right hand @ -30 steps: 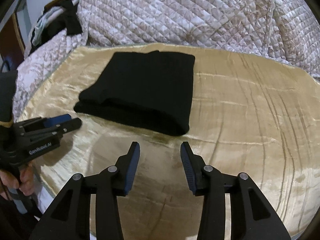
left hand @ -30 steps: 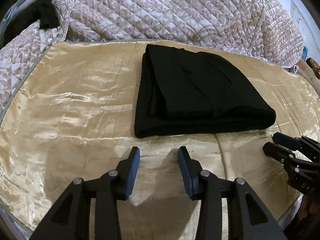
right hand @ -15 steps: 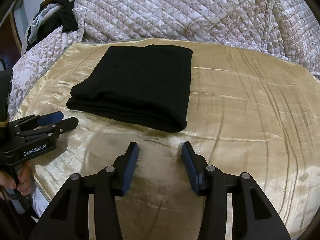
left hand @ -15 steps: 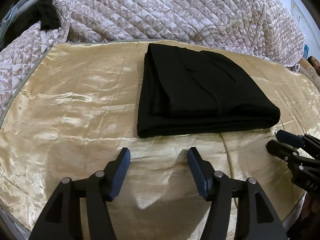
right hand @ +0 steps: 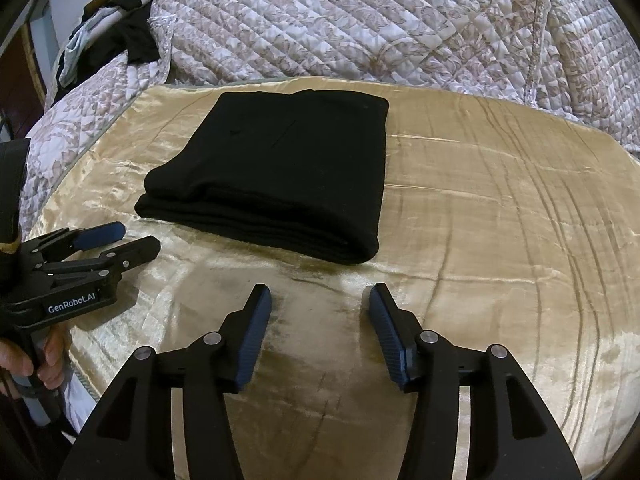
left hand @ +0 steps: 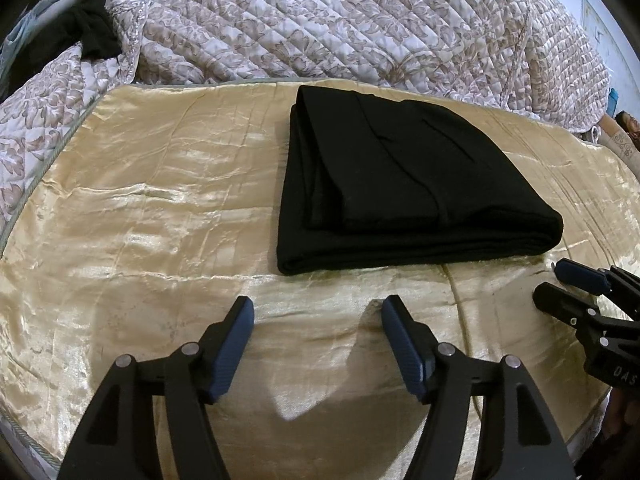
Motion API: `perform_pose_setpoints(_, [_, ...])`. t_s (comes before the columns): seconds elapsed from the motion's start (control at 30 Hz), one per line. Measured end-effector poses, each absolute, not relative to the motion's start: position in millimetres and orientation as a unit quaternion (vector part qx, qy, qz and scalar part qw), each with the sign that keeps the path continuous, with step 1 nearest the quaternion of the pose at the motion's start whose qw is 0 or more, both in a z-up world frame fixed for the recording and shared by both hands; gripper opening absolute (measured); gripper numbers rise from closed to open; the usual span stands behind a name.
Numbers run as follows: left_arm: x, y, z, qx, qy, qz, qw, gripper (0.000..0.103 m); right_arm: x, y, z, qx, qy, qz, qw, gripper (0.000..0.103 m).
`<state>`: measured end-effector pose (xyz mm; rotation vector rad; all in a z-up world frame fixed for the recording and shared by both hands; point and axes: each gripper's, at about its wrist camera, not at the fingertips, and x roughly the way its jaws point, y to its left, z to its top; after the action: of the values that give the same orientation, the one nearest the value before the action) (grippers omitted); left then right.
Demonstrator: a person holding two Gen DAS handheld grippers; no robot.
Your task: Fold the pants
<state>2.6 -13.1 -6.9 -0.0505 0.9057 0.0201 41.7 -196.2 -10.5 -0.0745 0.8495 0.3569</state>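
A: Quick check. Where are the pants (left hand: 404, 184) right now?

B: Folded into a black rectangle, lying flat on the gold satin cover (left hand: 140, 216) of the bed, nearer its far edge. Behind it the quilted floral blanket (left hand: 340, 16) is bunched up. Neither of your grippers touches the pants.

A: Left gripper (left hand: 316, 312)?

B: You hold it over bare satin, just short of the near folded edge. Its jaws are opening with nothing between them. A second ago the blue pads (left hand: 236, 344) stood much closer together; now the gap is clearly wider.

A: And the right gripper (right hand: 320, 300)?

B: Same story. Its jaws are opening too and are empty, over the cover just short of the near right corner of the pants. They have spread since the earlier frame, less than your left ones.

A: Did the pants shift?

B: No, same fold and same spot as a second ago. Your hands look unmoved as well.

A: Anything else in view?

B: In the right wrist view your left hand (right hand: 28, 364) grips the handle below the left gripper. Dark clothes (right hand: 132, 36) sit piled at the far left corner, past the blanket.
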Motion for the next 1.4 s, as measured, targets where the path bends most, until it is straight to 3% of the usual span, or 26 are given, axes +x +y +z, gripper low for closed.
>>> perform_pose_setpoints(1.4, [2.3,-11.4,-8.9,-0.018,0.444,0.013,0.896,0.075,39.4,-193.9,-11.4,-0.042,0.408,0.170,0.896,0.057])
